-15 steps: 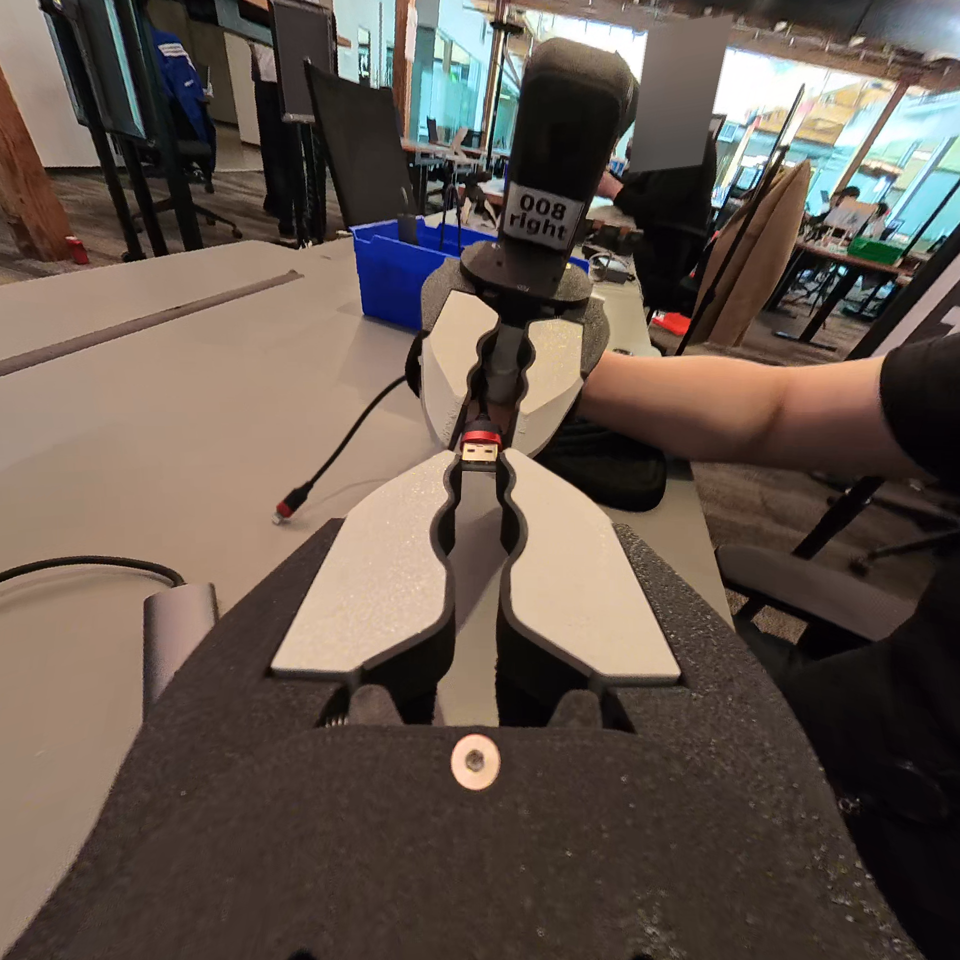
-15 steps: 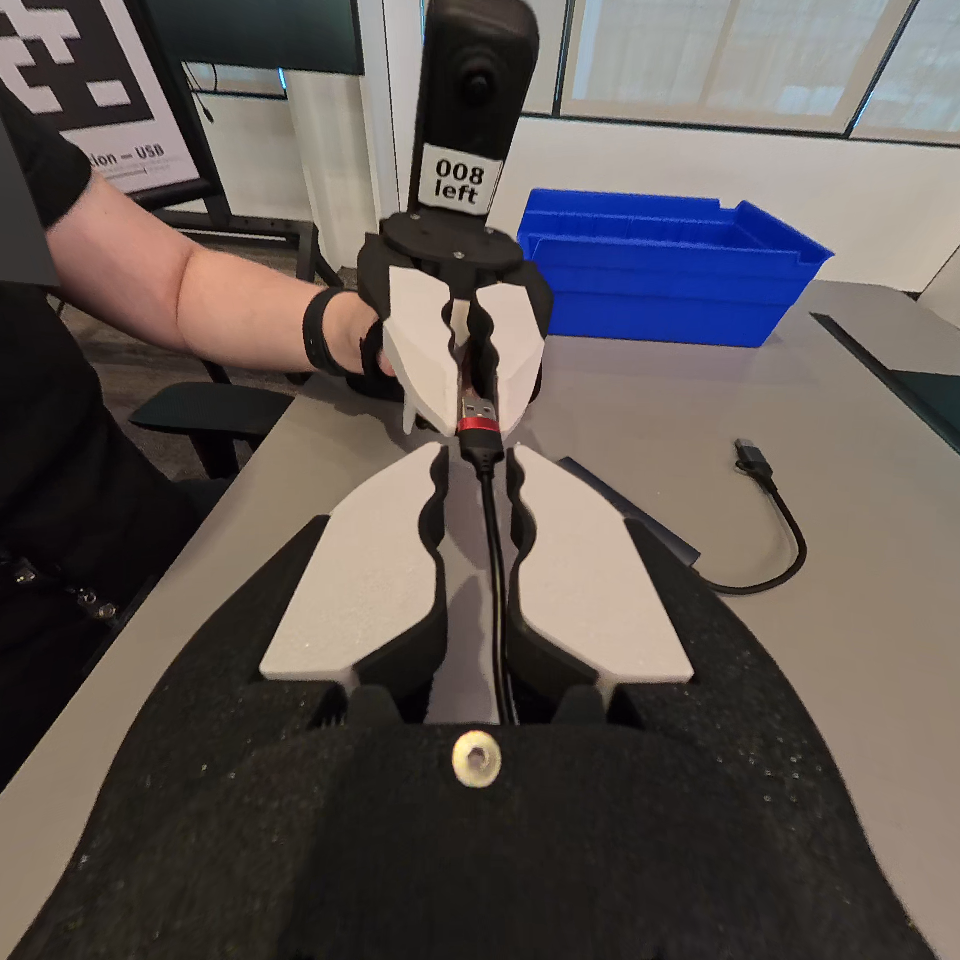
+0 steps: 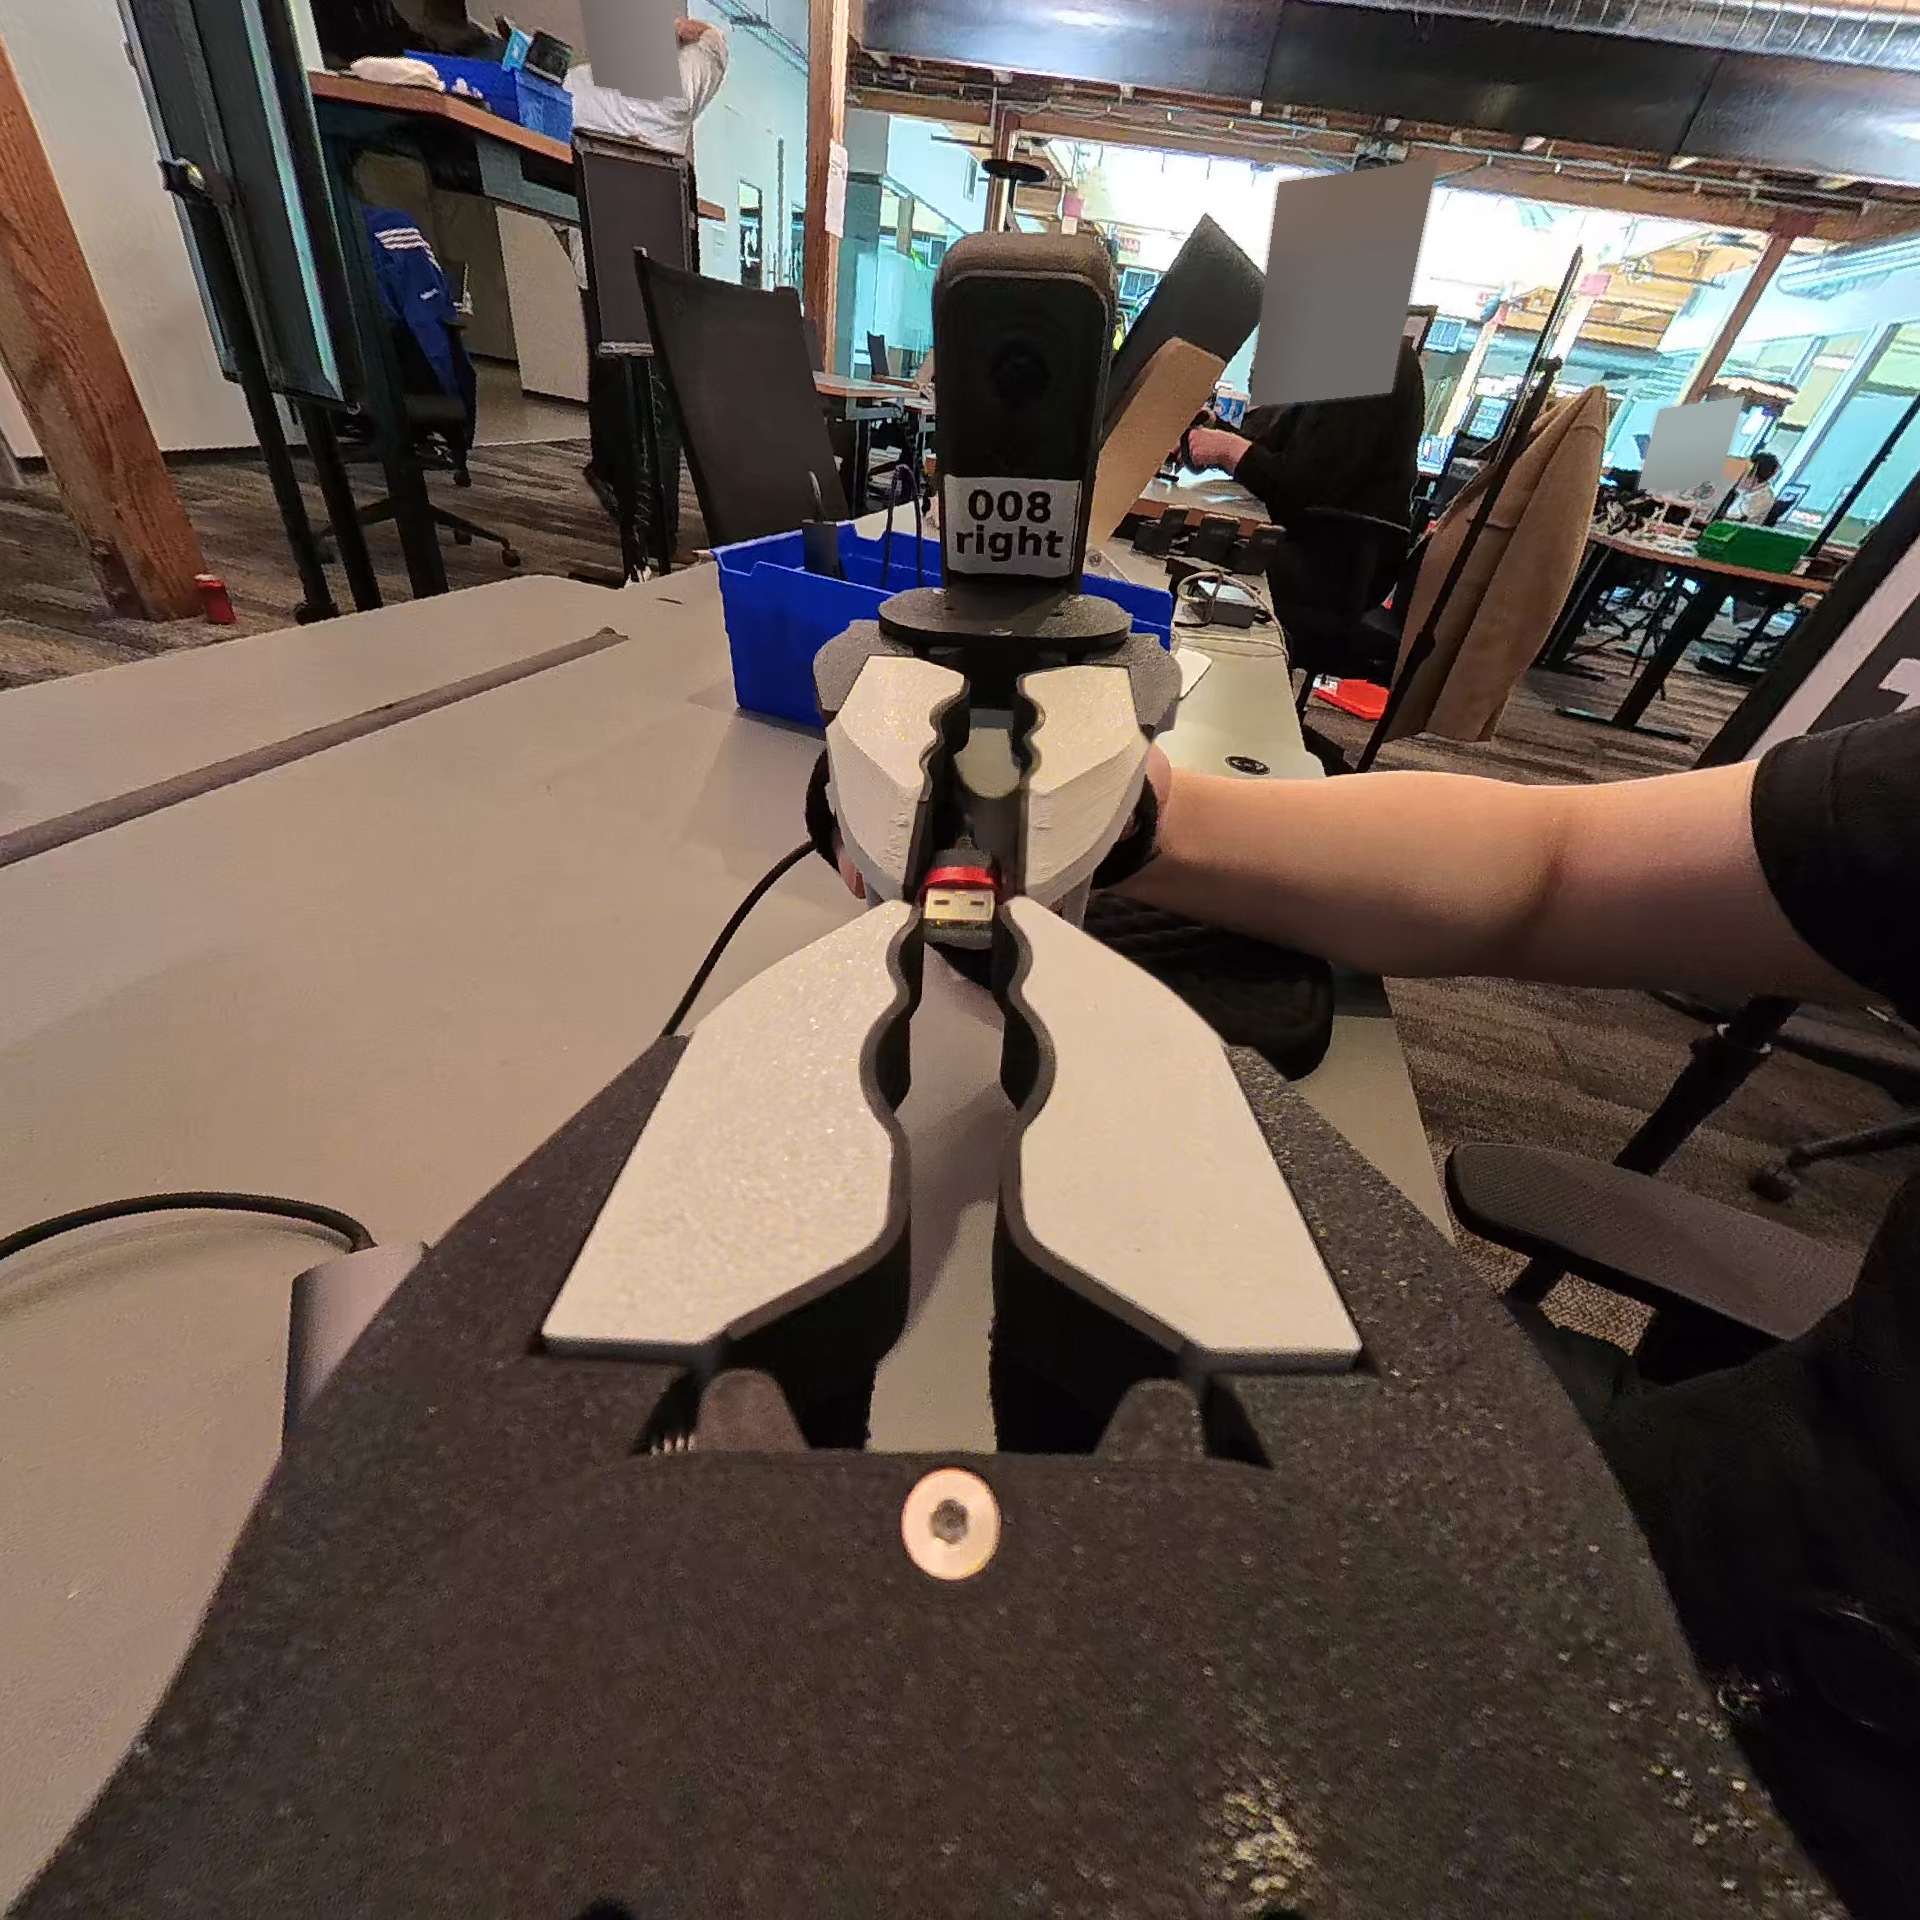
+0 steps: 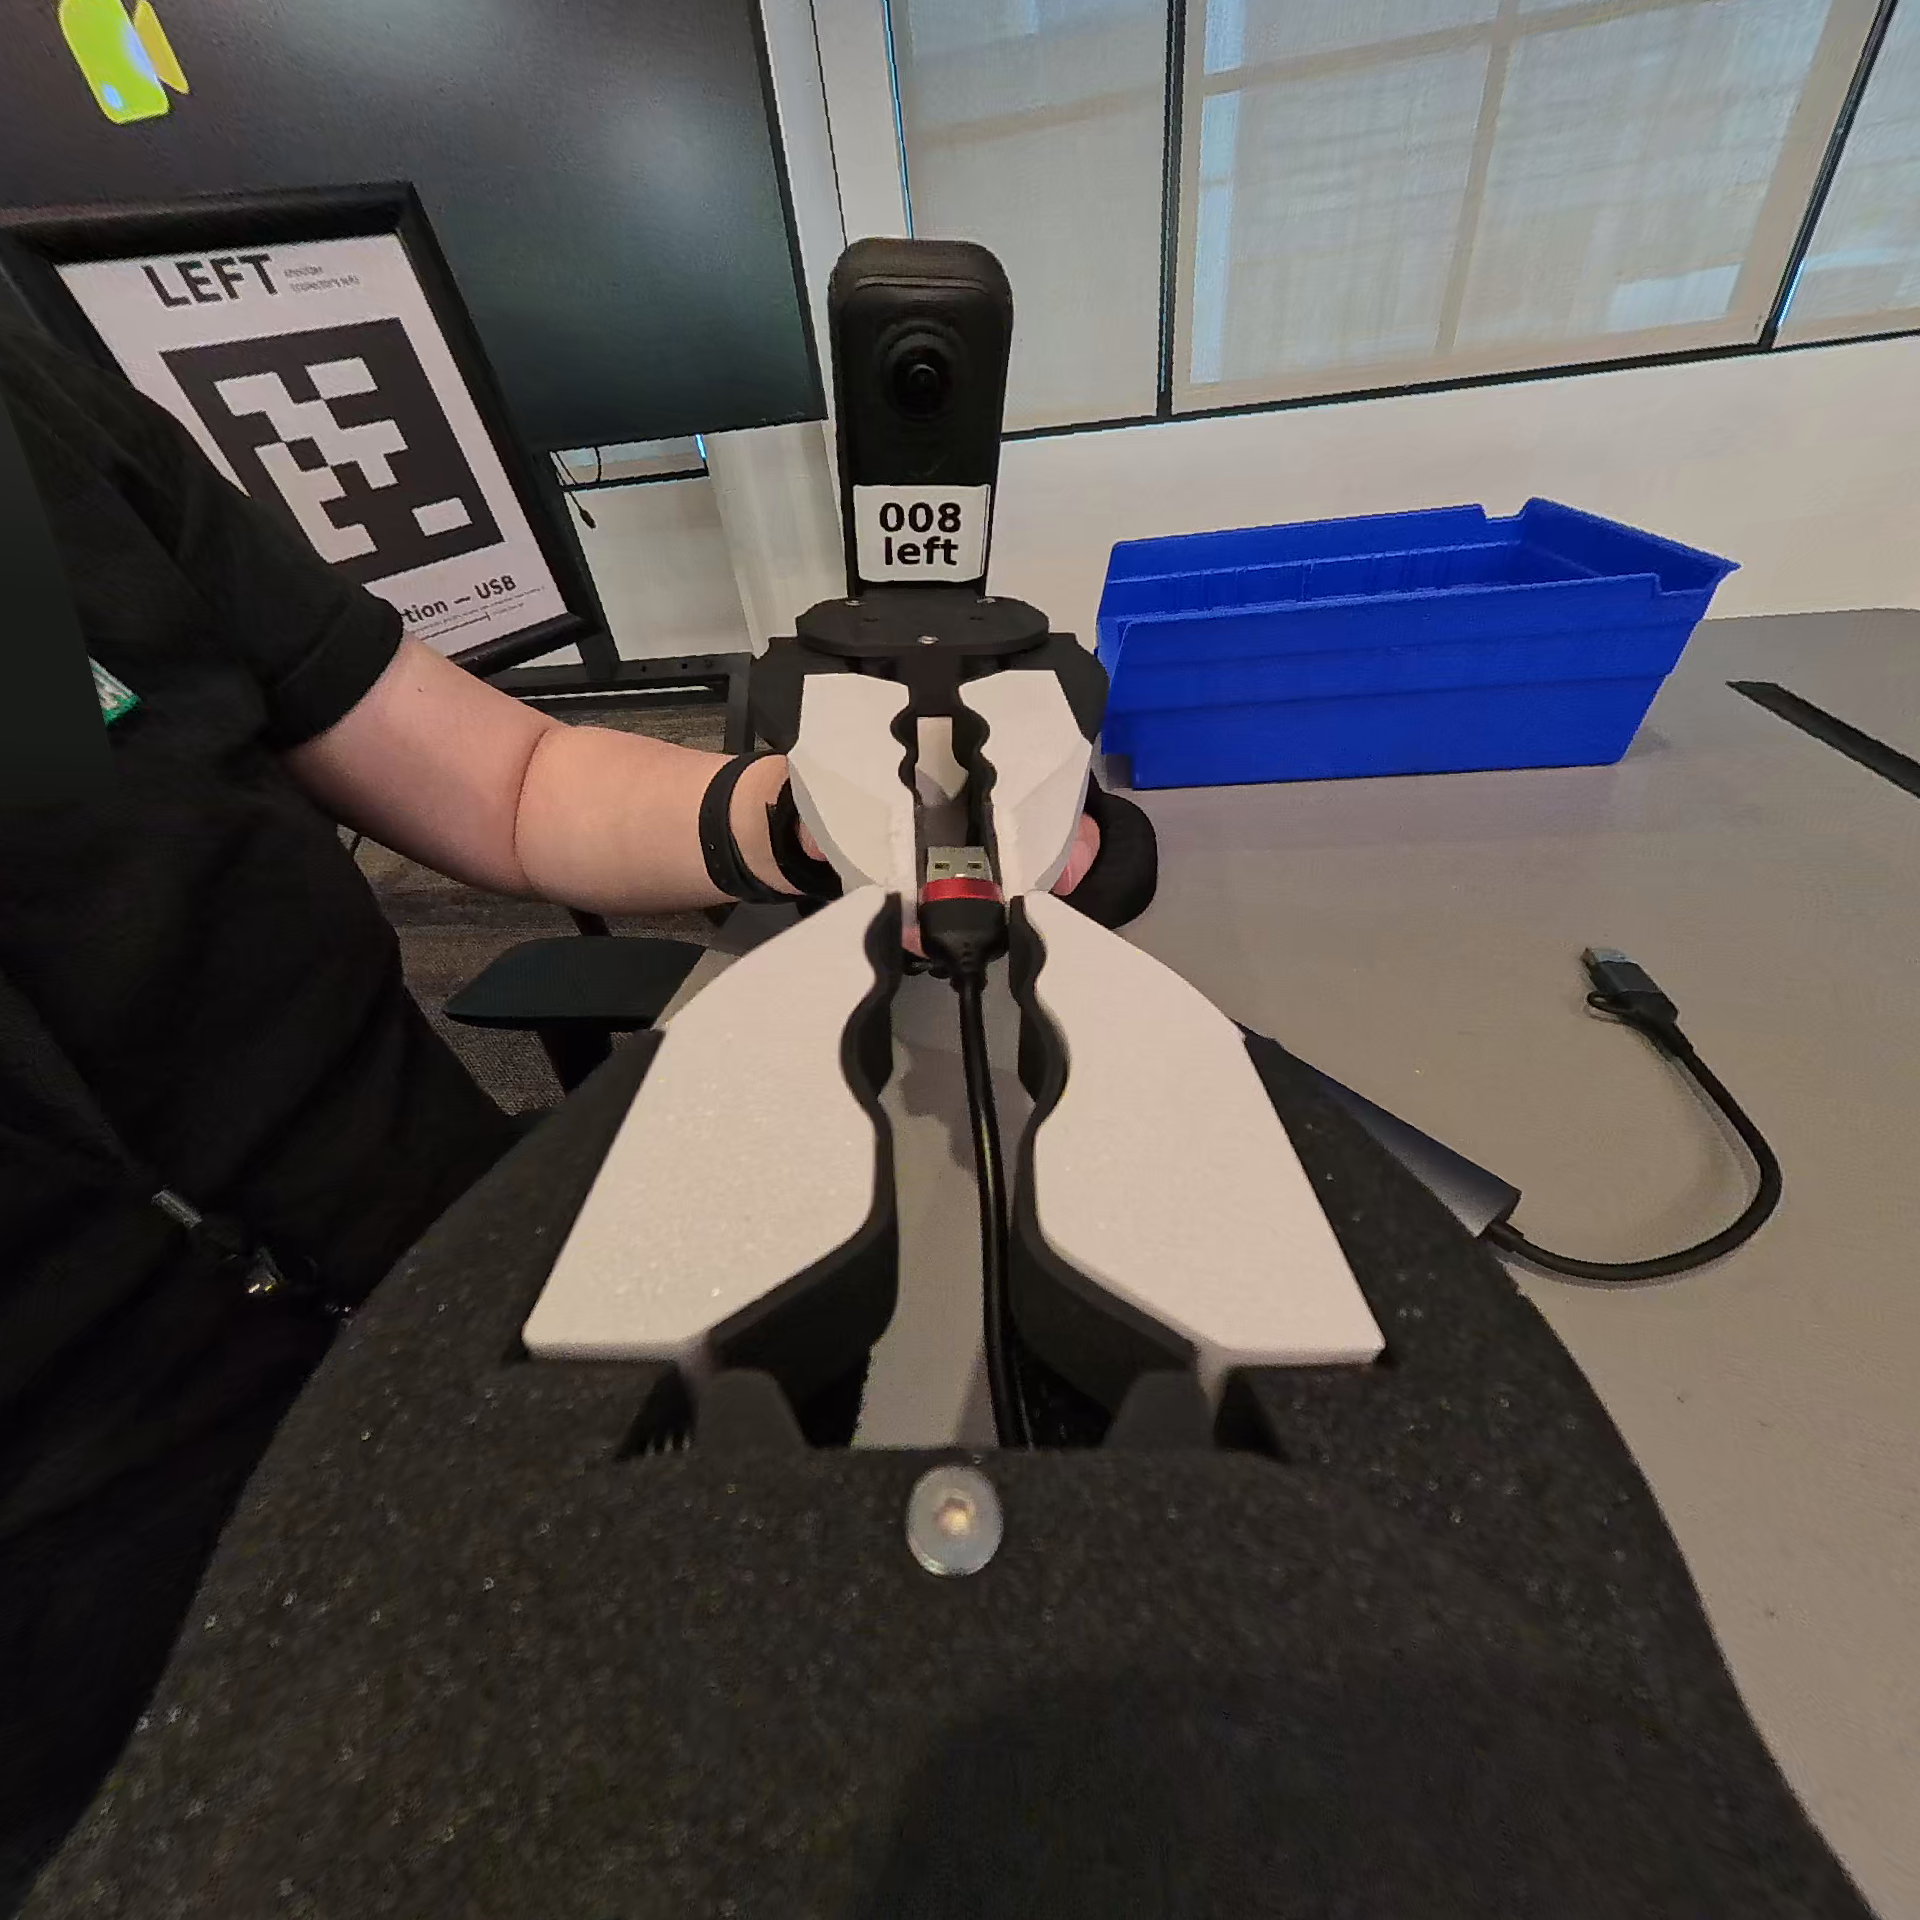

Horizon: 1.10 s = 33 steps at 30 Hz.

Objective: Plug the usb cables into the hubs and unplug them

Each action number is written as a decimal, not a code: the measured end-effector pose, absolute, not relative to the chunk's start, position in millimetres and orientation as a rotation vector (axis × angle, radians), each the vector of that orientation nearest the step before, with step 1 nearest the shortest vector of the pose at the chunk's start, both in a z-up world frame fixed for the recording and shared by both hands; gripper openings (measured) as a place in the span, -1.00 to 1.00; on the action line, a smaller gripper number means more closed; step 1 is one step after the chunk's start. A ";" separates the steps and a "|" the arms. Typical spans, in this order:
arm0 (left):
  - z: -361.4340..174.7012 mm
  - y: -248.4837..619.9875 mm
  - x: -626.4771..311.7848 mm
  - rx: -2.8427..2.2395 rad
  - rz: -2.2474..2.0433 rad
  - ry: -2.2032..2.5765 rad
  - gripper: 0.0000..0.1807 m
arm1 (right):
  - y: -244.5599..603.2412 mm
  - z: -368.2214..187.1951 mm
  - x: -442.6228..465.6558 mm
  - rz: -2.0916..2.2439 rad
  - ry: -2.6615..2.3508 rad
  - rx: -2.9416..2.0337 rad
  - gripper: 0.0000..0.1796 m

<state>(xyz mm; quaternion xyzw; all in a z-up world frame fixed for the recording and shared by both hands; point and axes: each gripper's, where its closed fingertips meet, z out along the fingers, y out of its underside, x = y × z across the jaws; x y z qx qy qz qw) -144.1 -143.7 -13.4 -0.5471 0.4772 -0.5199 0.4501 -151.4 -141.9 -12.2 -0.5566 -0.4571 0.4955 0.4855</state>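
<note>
Fingers of the right gripper (image 4: 954, 920) pinch the plug (image 4: 961, 894) at its black body. Its metal end has moved between the left gripper's (image 3: 958, 920) narrowly parted fingers; whether they grip it, I cannot tell. On the tabletop (image 4: 1455, 831) the hub (image 4: 1434, 1164) lies unplugged, so this looks like a handover.

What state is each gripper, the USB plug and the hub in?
right gripper: shut on the USB plug
left gripper: narrowly parted around the plug's tip; grip unclear
USB plug: unplugged, held above the table
hub: lying on the table, its lead loose
</note>
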 end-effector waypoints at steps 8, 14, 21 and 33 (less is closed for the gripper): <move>-9.4 -144.8 -142.6 -1.339 -1.293 1.166 -0.87 | -141.9 -11.1 -150.7 1.227 -1.098 -1.354 -0.83; -10.3 -146.2 -141.5 -1.359 -1.323 1.173 -0.87 | -142.5 -12.7 -149.6 1.228 -1.104 -1.355 -0.83; -8.6 -146.5 -139.9 -1.352 -1.326 1.164 -0.87 | -142.9 -10.5 -148.5 1.254 -1.083 -1.343 -0.83; -13.3 -90.7 -192.8 -1.483 -1.058 1.040 -0.61 | -130.2 -8.1 -130.6 1.139 -1.029 -1.356 -0.83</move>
